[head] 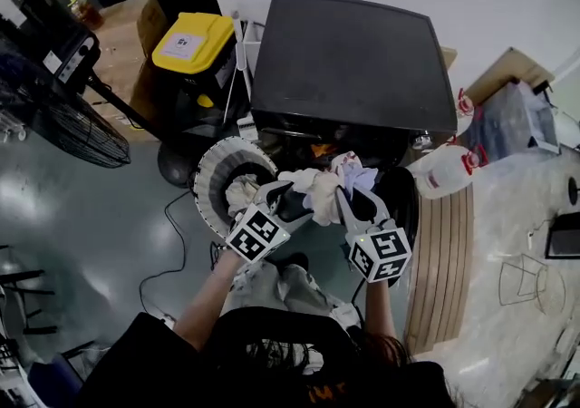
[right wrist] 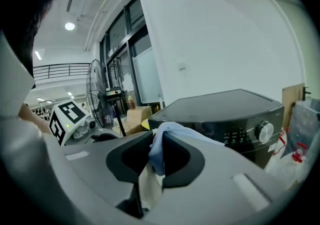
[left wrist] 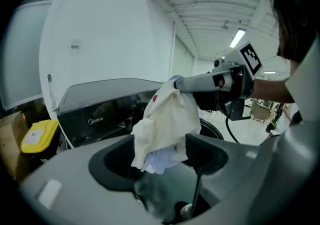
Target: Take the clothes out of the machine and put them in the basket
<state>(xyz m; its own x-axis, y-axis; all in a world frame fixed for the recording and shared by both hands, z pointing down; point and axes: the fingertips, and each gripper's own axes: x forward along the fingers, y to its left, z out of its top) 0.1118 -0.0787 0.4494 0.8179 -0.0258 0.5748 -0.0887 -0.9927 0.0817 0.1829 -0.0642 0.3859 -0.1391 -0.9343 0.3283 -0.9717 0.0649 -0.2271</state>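
A black washing machine is seen from above. Its front opening is dark, and what lies inside cannot be made out. On the grey floor, just beside the machine's front on the left, a round basket with a pale ribbed wall is placed. 1 pale cloth is seen lying in it. Further left, a black bin with a yellow lid is shut, so its contents are hidden.

A bundle of clothes, 1 piece cream-white and 1 pale blue, is held up in the air in front of the machine. It is between the 2 grippers and just right of the basket, not in it. The right gripper is closed down to a narrow gap. The pale blue piece is pinched there, with the cream piece hanging below. The left gripper is spread wide. The hanging bundle is draped down into its gap but is not clamped.

The basket and the cloth in it are shown only by the head view. The "Midea" name on the machine's front is shown only by the left gripper view, where the right gripper's tips are also seen pinching the top of the bundle. The machine's control knob is shown only by the right gripper view.
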